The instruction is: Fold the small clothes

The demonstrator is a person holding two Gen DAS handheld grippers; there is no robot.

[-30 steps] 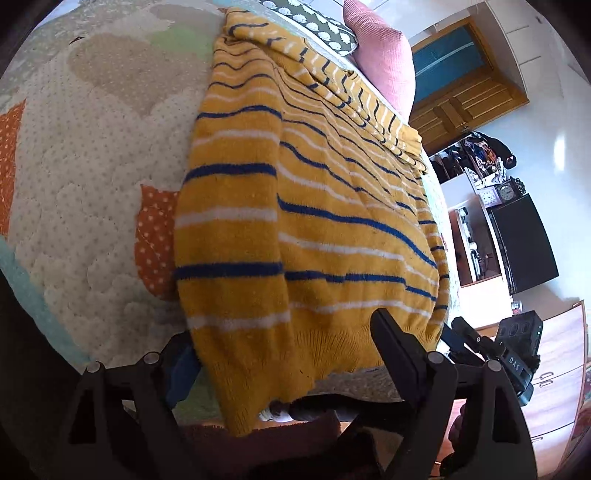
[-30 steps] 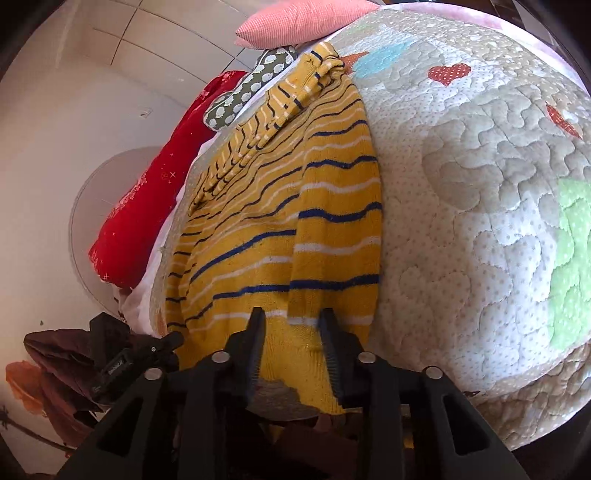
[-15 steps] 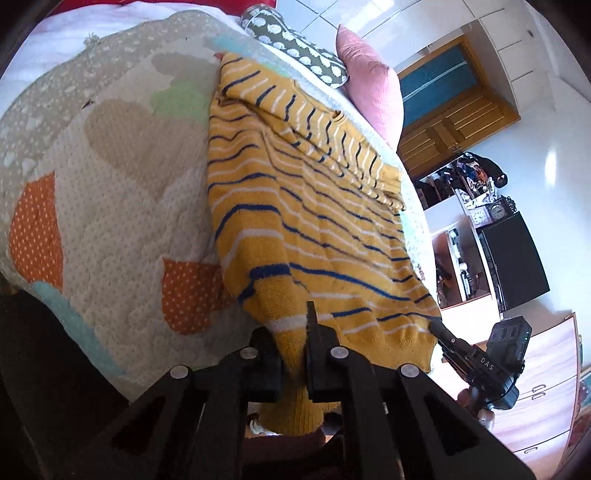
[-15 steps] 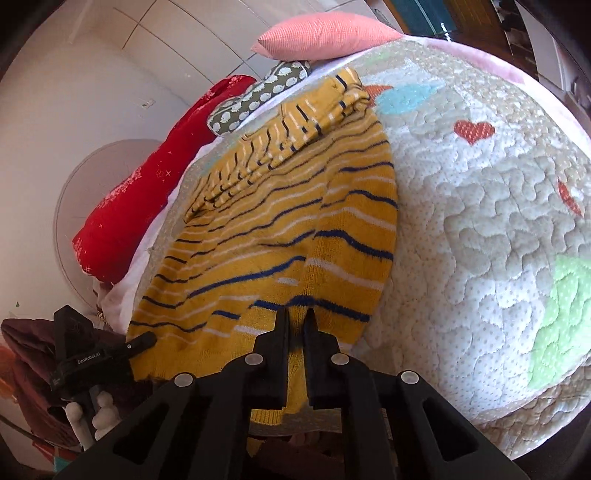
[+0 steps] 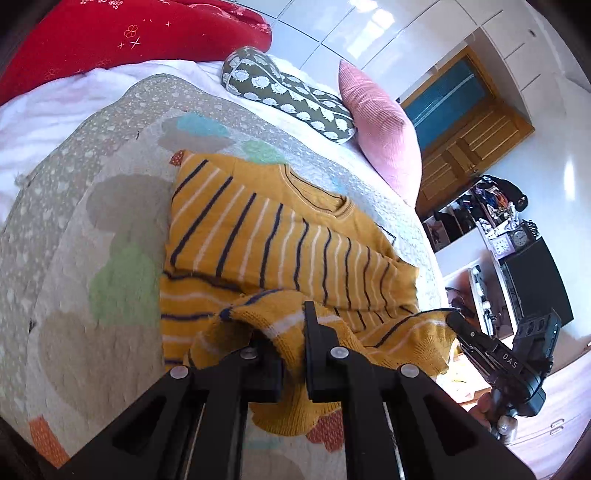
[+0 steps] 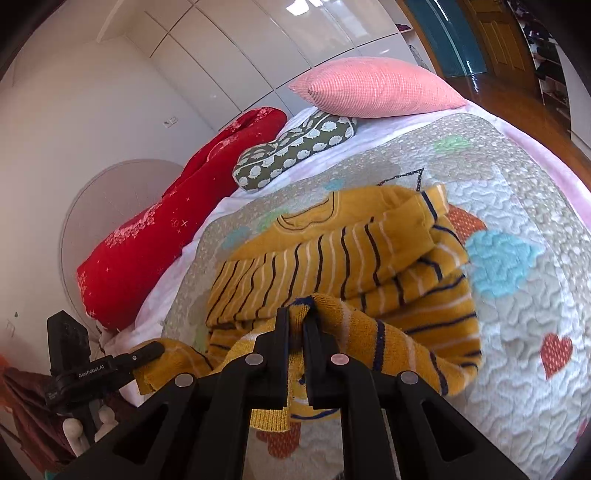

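Mustard knit filled the near view; the left gripper (image 5: 295,354) was clamped on the hem of the striped sweater (image 5: 266,236), and the right gripper (image 6: 295,332) pinched the same hem further along, lifting it over the body lying on the quilt (image 5: 74,258); the right tool read "DAS" seen from the left, the left tool "GenRobot.AI" seen from the right; beyond lay a green patterned cushion (image 5: 291,96), a pink pillow (image 5: 380,129) and a red bolster (image 5: 110,33); farthest stood a wooden door (image 5: 469,140).
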